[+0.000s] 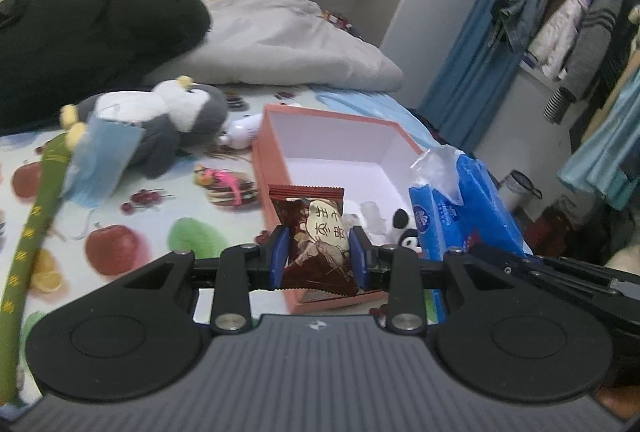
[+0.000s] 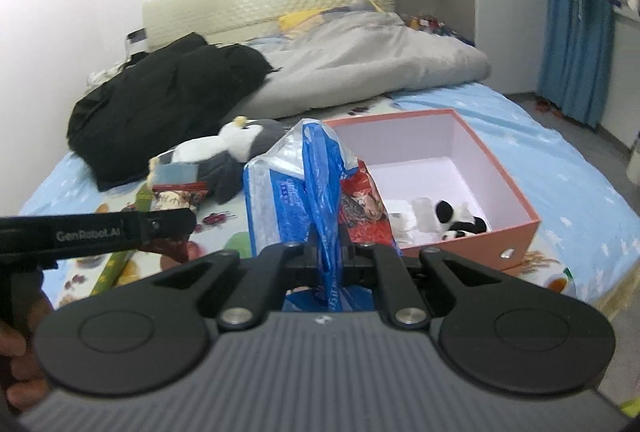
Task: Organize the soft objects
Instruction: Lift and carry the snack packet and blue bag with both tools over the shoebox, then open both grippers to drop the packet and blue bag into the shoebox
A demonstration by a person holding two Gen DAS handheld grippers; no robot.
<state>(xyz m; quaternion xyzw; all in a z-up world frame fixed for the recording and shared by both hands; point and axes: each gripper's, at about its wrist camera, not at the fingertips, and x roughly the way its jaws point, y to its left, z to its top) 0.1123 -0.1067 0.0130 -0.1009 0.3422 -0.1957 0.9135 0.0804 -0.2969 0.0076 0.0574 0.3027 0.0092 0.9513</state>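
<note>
Left wrist: snack packet (image 1: 316, 236) pinched in left claw (image 1: 319, 256), above box (image 1: 276, 168) front wall. Right claw (image 2: 330, 252) clamped on tissue pack (image 2: 288, 188) film only. Risks: film tearing, pack slipping; packet snagging box rim.
</note>
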